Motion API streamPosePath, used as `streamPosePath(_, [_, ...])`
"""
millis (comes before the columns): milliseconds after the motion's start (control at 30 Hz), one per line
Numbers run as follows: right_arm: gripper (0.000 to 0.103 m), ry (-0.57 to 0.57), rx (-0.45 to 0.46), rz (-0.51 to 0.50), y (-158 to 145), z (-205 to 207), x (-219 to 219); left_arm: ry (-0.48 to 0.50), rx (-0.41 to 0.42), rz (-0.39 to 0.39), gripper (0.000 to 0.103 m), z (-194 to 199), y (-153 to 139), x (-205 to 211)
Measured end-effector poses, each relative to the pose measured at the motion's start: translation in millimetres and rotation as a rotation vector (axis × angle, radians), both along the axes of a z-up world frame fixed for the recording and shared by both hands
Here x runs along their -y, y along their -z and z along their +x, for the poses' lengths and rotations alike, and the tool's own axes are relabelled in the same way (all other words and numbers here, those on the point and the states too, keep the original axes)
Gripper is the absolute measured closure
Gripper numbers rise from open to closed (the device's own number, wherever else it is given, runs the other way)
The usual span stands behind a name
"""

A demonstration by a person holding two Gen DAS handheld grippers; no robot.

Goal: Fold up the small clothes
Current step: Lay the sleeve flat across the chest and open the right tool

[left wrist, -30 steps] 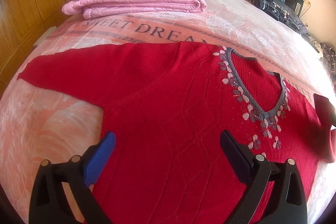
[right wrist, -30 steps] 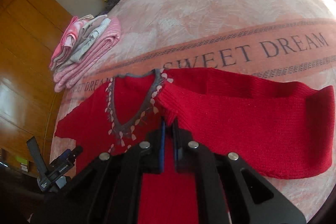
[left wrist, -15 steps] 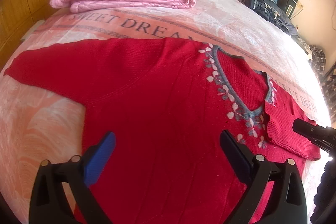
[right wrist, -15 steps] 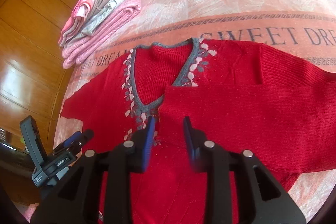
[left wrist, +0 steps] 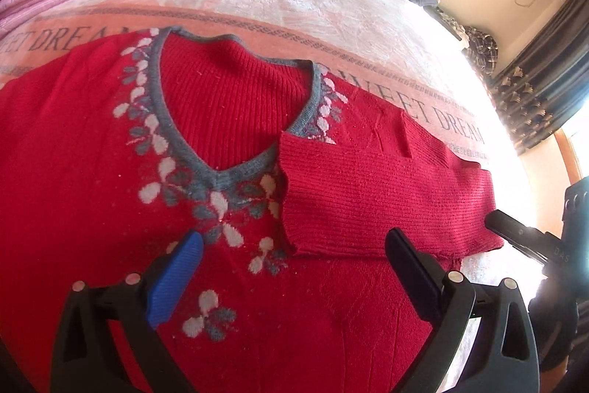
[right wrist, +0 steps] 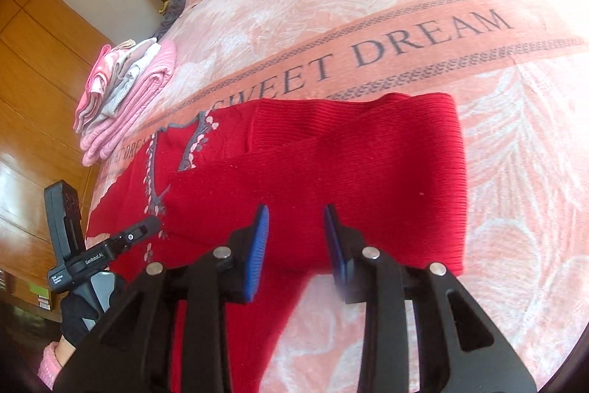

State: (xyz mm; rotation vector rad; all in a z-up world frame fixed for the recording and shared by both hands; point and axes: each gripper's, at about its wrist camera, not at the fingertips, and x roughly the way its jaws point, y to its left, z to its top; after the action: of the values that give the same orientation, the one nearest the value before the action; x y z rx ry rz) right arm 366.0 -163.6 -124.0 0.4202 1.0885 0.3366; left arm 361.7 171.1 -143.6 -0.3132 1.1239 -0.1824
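Red knitted V-neck sweater (left wrist: 110, 172) lying on pink bedspread (right wrist: 368, 6), one sleeve (left wrist: 386, 190) folded across.
Left gripper (left wrist: 291, 260) and right gripper (right wrist: 296, 238) are hovering, jaws open, gripping nothing.

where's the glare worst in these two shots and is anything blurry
Left wrist view: sunlight washes out the bedspread near the curtain, right of the red sweater; the fisheye curves the bed. Right wrist view: the bedspread's top right corner is overexposed, and the right tool looks slightly soft at its right finger.
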Motion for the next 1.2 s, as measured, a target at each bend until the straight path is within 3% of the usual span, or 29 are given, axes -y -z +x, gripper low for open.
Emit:
streamPosePath(100, [0.072, 0.045, -0.001, 0.031, 4.8, -5.7, 28.1, 0.014, 0.023, 0.039, 0.014, 1.3, -1.9, 13.6])
streamPosePath(200, [0.072, 0.061, -0.006, 0.036, 8.8, -12.6, 45.8, 0.025, 0.026, 0.026, 0.039, 0.0, -2.0, 24.1])
streamPosePath(267, [0.072, 0.064, -0.007, 0.032, 10.7, -17.4, 54.0, 0.03, 0.019, 0.044, 0.05, 0.3, 0.6, 30.6])
streamPosePath(300, [0.072, 0.067, -0.009, 0.034, 11.8, -19.6, 57.8, 0.029, 0.021, 0.053, 0.064, 0.0, 2.1, 32.1])
streamPosePath(333, [0.072, 0.07, -0.011, 0.035, 12.5, -21.0, 61.1, 0.02, 0.024, 0.05, 0.076, -0.9, 3.2, 31.5])
streamPosePath(433, [0.071, 0.085, -0.012, 0.04, 12.8, -23.4, 67.6, -0.025, 0.056, -0.036, 0.09, -6.0, 0.7, 22.0])
streamPosePath(667, [0.072, 0.104, -0.004, 0.049, 7.0, -22.1, 68.6, -0.116, 0.218, -0.03, 0.092, -17.0, -48.1, -5.5])
streamPosePath(867, [0.072, 0.071, 0.009, 0.076, -3.8, -13.0, 40.1, -0.229, 0.256, -0.003, 0.093, -24.4, -69.2, -73.8])
streamPosePath(1067, [0.072, -0.018, 0.006, 0.088, -6.6, 0.6, -12.2, -0.279, 0.208, 0.02, 0.092, -30.0, -51.3, -138.7])
streamPosePath(1200, [0.07, -0.065, -0.036, 0.039, 8.1, 9.5, -48.3, -0.325, 0.119, 0.036, 0.082, -29.1, -17.7, -160.7])
